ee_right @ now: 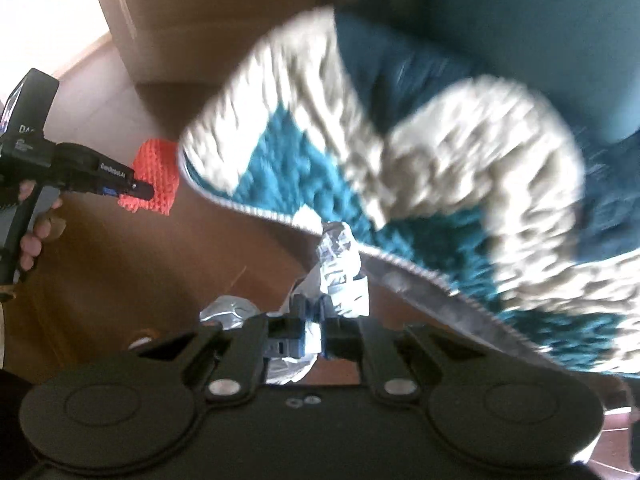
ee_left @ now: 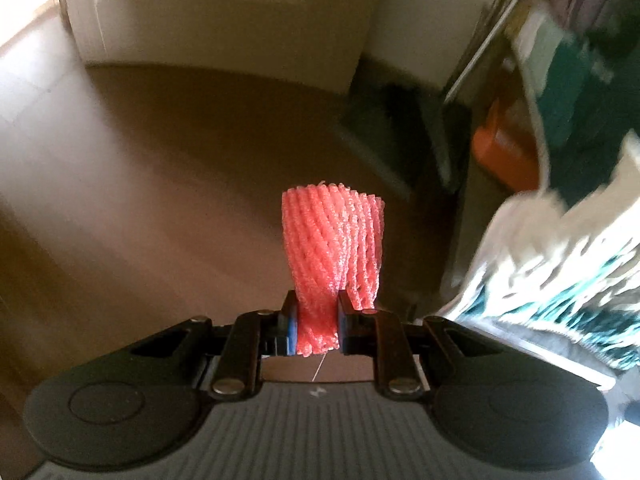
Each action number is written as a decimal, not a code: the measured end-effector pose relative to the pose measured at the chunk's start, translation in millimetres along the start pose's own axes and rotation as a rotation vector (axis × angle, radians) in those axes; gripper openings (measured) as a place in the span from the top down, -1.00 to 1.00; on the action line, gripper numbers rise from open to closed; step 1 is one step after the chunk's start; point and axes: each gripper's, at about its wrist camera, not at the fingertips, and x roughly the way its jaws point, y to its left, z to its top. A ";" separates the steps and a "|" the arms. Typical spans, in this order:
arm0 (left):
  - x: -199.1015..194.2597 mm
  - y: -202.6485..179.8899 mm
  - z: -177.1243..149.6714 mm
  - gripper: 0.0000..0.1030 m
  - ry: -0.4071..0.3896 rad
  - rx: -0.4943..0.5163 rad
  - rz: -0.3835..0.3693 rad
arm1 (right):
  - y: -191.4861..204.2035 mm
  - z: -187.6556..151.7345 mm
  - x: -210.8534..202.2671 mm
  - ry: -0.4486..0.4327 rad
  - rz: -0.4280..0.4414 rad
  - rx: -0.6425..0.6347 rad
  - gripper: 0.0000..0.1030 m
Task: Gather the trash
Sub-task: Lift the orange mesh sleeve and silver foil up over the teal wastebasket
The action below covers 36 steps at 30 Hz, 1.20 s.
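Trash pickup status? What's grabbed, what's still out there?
Done: no bin or bagged trash shows, so nothing looks deposited. In hand: the left gripper is shut on a pink foam net; the right gripper is shut on a crumpled foil-like wrapper, both lifted above the brown floor. Left: another silvery crumpled piece lies near the teal-and-white rug, and both held items need dropping off.

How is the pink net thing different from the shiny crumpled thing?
The foam net is pink and ribbed; the foil wrapper is silvery and crinkled. The net sits in the left gripper; the wrapper sits in the right gripper. Both are pinched between shut jaws and stick out past the fingertips.
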 end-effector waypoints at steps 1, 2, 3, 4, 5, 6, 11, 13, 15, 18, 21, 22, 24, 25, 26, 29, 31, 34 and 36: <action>-8.9 -1.4 3.7 0.66 -0.021 0.000 -0.006 | 0.8 1.7 -13.0 -0.019 -0.009 0.000 0.90; -23.8 -3.7 8.7 0.66 -0.048 0.003 -0.014 | 0.8 3.6 -26.0 -0.038 -0.019 0.001 0.90; -36.4 -6.5 12.5 0.65 -0.071 0.006 -0.023 | 1.7 4.6 -37.9 -0.057 -0.027 0.005 0.90; -44.2 -11.1 14.0 0.66 -0.089 0.007 -0.030 | 1.7 5.4 -48.9 -0.078 -0.033 0.009 0.90; -56.5 -14.9 16.8 0.66 -0.109 0.009 -0.038 | 0.2 7.9 -65.4 -0.102 -0.041 0.010 0.90; -68.0 -19.8 19.1 0.65 -0.125 0.012 -0.046 | 0.8 9.8 -79.9 -0.128 -0.053 0.010 0.90; -127.0 -43.3 29.7 0.65 -0.199 0.055 -0.080 | 9.0 12.4 -141.7 -0.224 -0.083 -0.011 0.91; -153.2 -52.0 31.7 0.65 -0.233 0.078 -0.094 | 12.0 10.7 -166.3 -0.263 -0.093 -0.024 0.91; -183.2 -60.3 34.1 0.65 -0.267 0.089 -0.119 | 12.9 11.0 -188.2 -0.303 -0.106 -0.035 0.91; -219.3 -77.7 35.2 0.65 -0.310 0.106 -0.155 | 13.7 9.5 -223.4 -0.365 -0.125 -0.034 0.91; -262.3 -94.0 37.9 0.65 -0.360 0.140 -0.186 | 11.6 10.4 -253.9 -0.428 -0.139 -0.025 0.91; -275.9 -101.4 39.1 0.65 -0.380 0.153 -0.199 | 10.7 11.7 -263.5 -0.447 -0.141 -0.024 0.91; -299.6 -113.3 41.2 0.65 -0.417 0.179 -0.217 | 9.3 15.1 -282.5 -0.490 -0.155 -0.030 0.91; -309.6 -120.3 41.7 0.65 -0.436 0.194 -0.223 | 8.9 18.1 -292.2 -0.514 -0.163 -0.034 0.91; -325.0 -127.7 42.5 0.65 -0.454 0.210 -0.233 | 8.0 21.3 -300.3 -0.537 -0.167 -0.037 0.91; -349.2 -150.7 47.0 0.65 -0.499 0.234 -0.279 | 6.6 31.0 -326.3 -0.607 -0.190 -0.053 0.91; -360.9 -167.2 51.7 0.65 -0.519 0.256 -0.296 | 5.4 38.4 -340.9 -0.646 -0.207 -0.065 0.91; -379.5 -189.3 56.0 0.65 -0.547 0.296 -0.316 | 0.7 49.7 -365.6 -0.710 -0.233 -0.077 0.91; -389.7 -201.9 57.2 0.65 -0.563 0.316 -0.328 | -5.3 57.9 -379.1 -0.744 -0.246 -0.076 0.91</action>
